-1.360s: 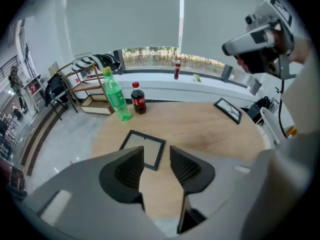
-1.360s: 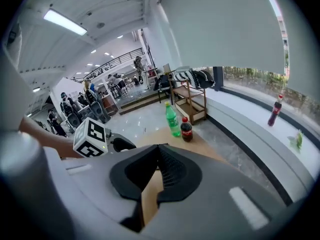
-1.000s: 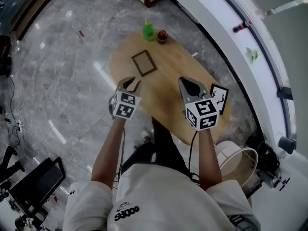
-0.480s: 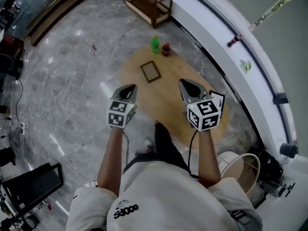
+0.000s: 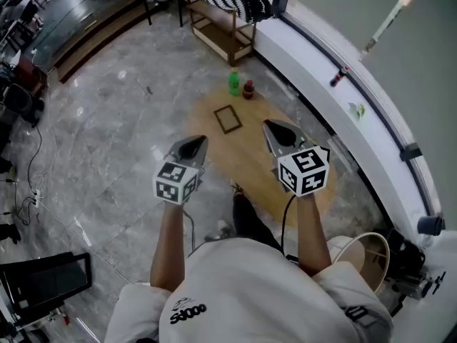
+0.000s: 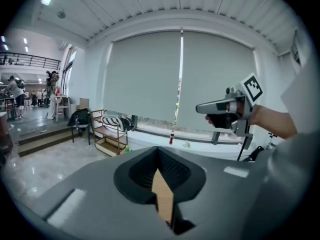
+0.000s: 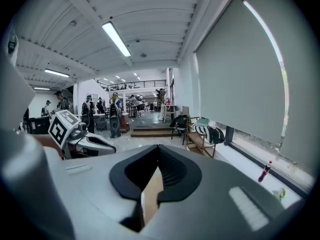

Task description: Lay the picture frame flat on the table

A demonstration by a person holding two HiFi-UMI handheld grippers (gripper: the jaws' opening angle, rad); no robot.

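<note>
Since the earlier frame both of your hands have come up and away from the table [image 5: 260, 174], and the whole tabletop now sits smaller and further below in the head view. The left hand-held gripper [image 5: 191, 147] has just been closing its jaws, and they now meet with nothing between them. The right hand-held gripper [image 5: 277, 131] is likewise closed up and empty, as its own view shows the pads together on air. The picture frame [image 5: 228, 118] is in neither gripper: it lies flat on the wooden table, face up, in the same spot as before, well apart from both tools. Beyond it a green bottle [image 5: 234, 82] and a small red object [image 5: 248, 89] stand at the far end of the table, near the frame but not touching it. Relation to note: the frame lies ahead of and below both grippers, roughly midway between their lines of aim. Its long axis runs away from you toward the bottle end, slightly skewed. Neither hand is clearly the nearer (the left perhaps marginally, though the steep view makes this hard to judge). Judgement: the task reads as complete, with the frame down flat and released. Any further touch would need you to bring a gripper down and forward again and open its jaws first.
</note>
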